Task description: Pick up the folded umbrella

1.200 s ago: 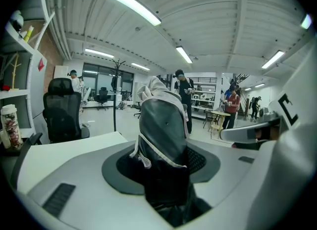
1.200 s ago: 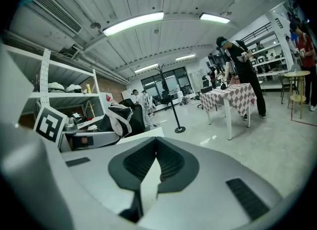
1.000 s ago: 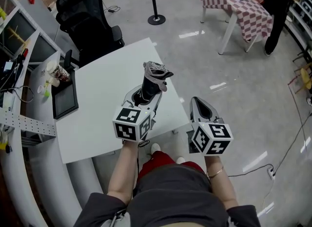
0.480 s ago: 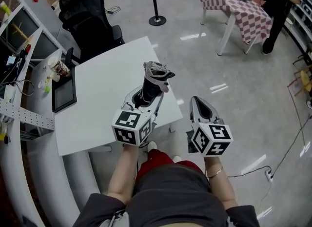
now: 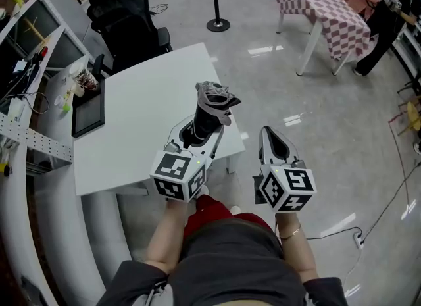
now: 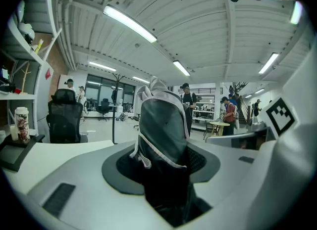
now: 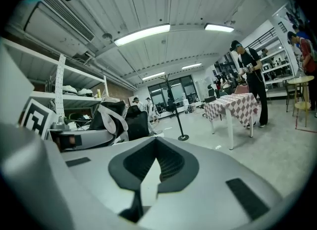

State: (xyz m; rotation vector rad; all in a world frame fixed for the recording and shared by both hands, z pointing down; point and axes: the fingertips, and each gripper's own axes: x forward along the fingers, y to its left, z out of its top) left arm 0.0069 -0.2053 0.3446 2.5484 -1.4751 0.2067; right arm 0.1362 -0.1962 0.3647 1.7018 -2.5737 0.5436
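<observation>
Left gripper [image 6: 164, 167], apparently tight on umbrella [image 6: 163, 125]

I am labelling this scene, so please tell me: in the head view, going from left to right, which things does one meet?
From the left: cup, folded umbrella, right tool, standing person.

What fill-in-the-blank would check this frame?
The folded umbrella is clamped in the ___ hand-held gripper.
The right hand-held gripper holds ___.
The distant tablecloth has a ___ pattern.
The office chair beyond the white table is coloured ___.
Missing: left; nothing; checkered; black.
</observation>
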